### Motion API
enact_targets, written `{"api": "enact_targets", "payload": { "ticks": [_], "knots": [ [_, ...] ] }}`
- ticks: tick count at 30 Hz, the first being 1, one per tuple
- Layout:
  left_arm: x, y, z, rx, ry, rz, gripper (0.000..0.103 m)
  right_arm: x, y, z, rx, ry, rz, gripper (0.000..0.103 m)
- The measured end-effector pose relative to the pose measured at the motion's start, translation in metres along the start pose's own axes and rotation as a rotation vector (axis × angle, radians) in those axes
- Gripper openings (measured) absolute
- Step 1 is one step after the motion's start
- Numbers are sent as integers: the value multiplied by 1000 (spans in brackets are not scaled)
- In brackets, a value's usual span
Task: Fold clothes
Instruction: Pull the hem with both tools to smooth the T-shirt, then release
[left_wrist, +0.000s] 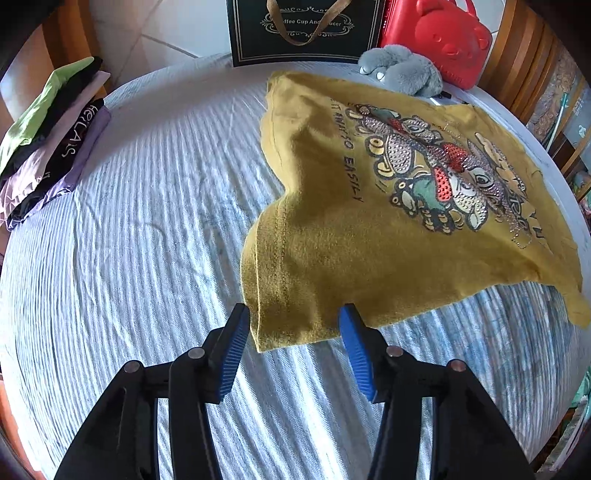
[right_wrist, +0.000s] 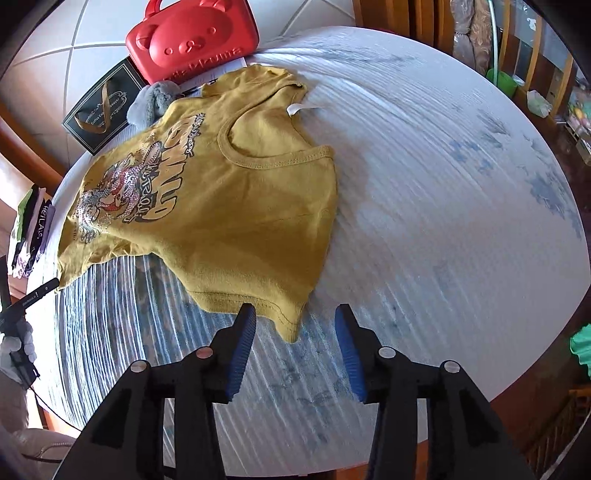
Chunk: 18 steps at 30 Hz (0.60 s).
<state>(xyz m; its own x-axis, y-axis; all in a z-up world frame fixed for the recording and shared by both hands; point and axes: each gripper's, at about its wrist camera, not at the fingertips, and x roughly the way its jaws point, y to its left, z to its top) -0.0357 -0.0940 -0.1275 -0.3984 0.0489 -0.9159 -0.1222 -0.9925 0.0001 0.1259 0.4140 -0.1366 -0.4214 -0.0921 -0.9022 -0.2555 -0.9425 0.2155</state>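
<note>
Mustard-yellow knit t-shirt (left_wrist: 332, 236) is spread print-up on the round table (left_wrist: 147, 221), which has a pale blue-and-white ribbed cloth over it, all fine ridges and a few wrinkles. Left tongs (left_wrist: 295, 332) are standing open, blue ridged pads on black arms, and a stitched hem corner of the shirt lies right between the tips; the pads aren't pinching it as far as I can see, one tip just sits at the cloth's edge. Right tongs (right_wrist: 295, 325) are open too, with the pointy end of a sleeve (right_wrist: 288, 325) poking into the gap, nothing clamped. The shirt's front has a chunky graphic with sparkly rhinestone-looking dots in red, silver and green, plus block lettering. Its ribbed neckline (right_wrist: 273, 155) curves up ahead of the right tongs, and a white tag sticks out beyond it. Far past the shirt sit a fluffy grey plush thing (left_wrist: 402, 70), a glossy red moulded bear-face case (left_wrist: 439, 33) and a black gift bag (left_wrist: 303, 29) with a ribbon handle. Off to the left of the left tongs there's a stack of folded clothes (left_wrist: 48, 144), green, black and lilac.
</note>
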Motion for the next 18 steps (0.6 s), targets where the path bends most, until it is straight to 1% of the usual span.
{"api": "enact_targets", "payload": {
  "ticks": [1,4,6,12,16,18],
  "knots": [
    [1,0,0,-10,-4,5,54,1,0,-1,-4,6,2,48],
    [1,0,0,-49,-23,14,56,6,3,-3,-37,20,25,50],
    [0,-2,-1,-61,-33,23,56,12,8,-4,-82,32,28,58],
    [-1,-5,-3,-92,-60,32,56,32,20,0,-222,40,12,58],
    [-2,-8,-6,-92,-79,36,55,42,24,5,-227,35,10,59],
    [-3,-9,-8,-87,-88,33,55,43,26,6,-216,27,-6,57]
  ]
}}
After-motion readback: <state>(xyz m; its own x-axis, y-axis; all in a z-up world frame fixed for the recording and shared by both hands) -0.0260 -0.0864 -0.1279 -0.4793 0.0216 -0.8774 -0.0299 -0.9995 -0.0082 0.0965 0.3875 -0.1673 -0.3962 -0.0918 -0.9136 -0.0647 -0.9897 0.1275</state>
